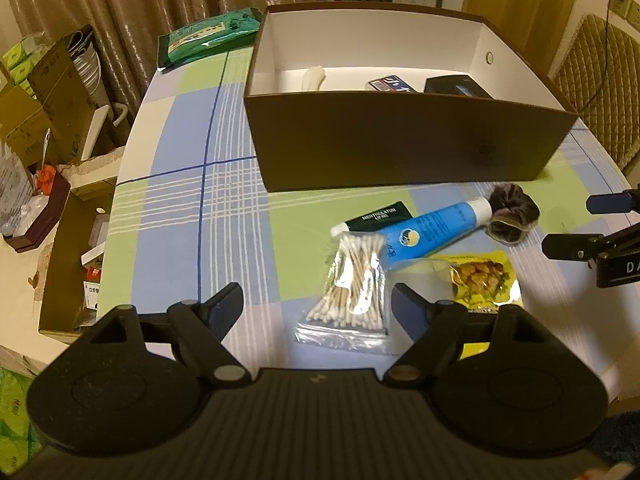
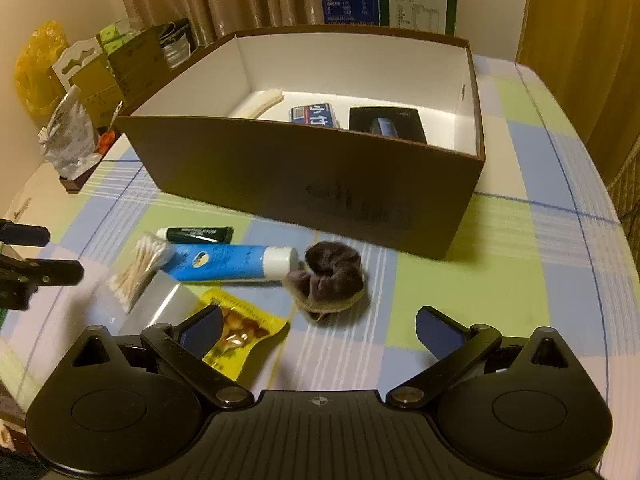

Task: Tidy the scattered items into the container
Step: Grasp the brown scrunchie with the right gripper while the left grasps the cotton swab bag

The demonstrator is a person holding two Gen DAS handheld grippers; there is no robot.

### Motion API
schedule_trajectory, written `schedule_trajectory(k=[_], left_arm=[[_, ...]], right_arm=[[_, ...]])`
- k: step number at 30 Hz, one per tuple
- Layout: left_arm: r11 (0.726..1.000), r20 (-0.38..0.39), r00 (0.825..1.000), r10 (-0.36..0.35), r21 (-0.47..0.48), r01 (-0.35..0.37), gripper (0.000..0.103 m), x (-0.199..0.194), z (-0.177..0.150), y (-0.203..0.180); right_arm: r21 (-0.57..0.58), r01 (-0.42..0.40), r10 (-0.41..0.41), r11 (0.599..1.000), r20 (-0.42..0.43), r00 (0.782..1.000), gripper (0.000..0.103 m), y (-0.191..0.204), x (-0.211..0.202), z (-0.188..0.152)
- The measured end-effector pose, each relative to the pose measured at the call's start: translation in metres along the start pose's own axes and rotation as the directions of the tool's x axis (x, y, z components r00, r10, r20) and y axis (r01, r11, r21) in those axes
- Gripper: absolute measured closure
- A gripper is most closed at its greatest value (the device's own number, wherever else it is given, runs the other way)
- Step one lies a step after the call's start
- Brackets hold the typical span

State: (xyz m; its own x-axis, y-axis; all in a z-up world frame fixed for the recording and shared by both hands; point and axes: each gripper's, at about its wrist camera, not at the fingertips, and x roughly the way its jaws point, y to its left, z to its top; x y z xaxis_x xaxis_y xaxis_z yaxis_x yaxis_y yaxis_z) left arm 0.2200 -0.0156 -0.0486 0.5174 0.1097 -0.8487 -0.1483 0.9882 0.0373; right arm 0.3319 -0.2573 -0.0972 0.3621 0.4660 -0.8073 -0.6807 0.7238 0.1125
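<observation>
A brown box [image 1: 400,144] [image 2: 280,172] stands open at the back of the table, with a white stick, a blue pack and a black case inside. In front lie a cotton swab bag [image 1: 352,280] [image 2: 138,266], a blue tube [image 1: 432,228] [image 2: 236,262], a black tube [image 1: 380,216] [image 2: 196,235], a yellow snack packet [image 1: 480,276] [image 2: 240,332] and a brown scrunchie [image 1: 512,212] [image 2: 332,276]. My left gripper [image 1: 318,300] is open just before the swab bag. My right gripper [image 2: 320,328] is open, near the scrunchie and over the snack packet.
A green packet [image 1: 208,36] lies at the table's far left corner. Cardboard boxes and clutter [image 1: 48,120] stand beyond the left table edge. A quilted chair [image 1: 600,80] is at the right. A clear plastic piece [image 2: 164,300] lies by the swabs.
</observation>
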Motion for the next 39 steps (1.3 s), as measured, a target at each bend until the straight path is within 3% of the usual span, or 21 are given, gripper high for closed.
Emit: schedule_trajectory(k=[2, 8, 19, 25, 28, 39], left_arm=[[1.0, -0.001, 1.0, -0.002, -0.006, 0.002, 0.025, 0.004, 0.0, 0.003], [1.0, -0.008, 1.0, -0.002, -0.005, 0.002, 0.025, 0.018, 0.002, 0.007], [1.0, -0.03, 0.999, -0.015, 0.025, 0.016, 0.025, 0.039, 0.006, 0.009], [0.998, -0.038, 0.999, -0.034, 0.047, 0.036, 0.025, 0.048, 0.007, 0.01], [0.998, -0.048, 0.998, -0.038, 0.056, 0.041, 0.026, 0.053, 0.007, 0.01], [0.987, -0.071, 0.992, -0.105, 0.117, 0.113, 0.037, 0.07, 0.008, -0.001]], right_arm=[[-0.021, 0.001, -0.001, 1.0, 0.009, 1.0, 0.011, 0.0, 0.005, 0.001], [-0.034, 0.0, 0.001, 0.999, 0.012, 1.0, 0.02, -0.003, 0.022, 0.005], [-0.069, 0.019, -0.021, 0.997, -0.033, 0.999, 0.029, -0.005, 0.057, 0.013], [-0.063, 0.002, -0.006, 0.998, -0.055, 0.998, 0.065, -0.008, 0.066, 0.012], [-0.044, 0.01, -0.013, 0.999, -0.061, 0.998, 0.073, -0.011, 0.062, 0.011], [0.086, 0.067, -0.06, 0.994, -0.078, 0.995, 0.074, -0.039, 0.04, -0.002]])
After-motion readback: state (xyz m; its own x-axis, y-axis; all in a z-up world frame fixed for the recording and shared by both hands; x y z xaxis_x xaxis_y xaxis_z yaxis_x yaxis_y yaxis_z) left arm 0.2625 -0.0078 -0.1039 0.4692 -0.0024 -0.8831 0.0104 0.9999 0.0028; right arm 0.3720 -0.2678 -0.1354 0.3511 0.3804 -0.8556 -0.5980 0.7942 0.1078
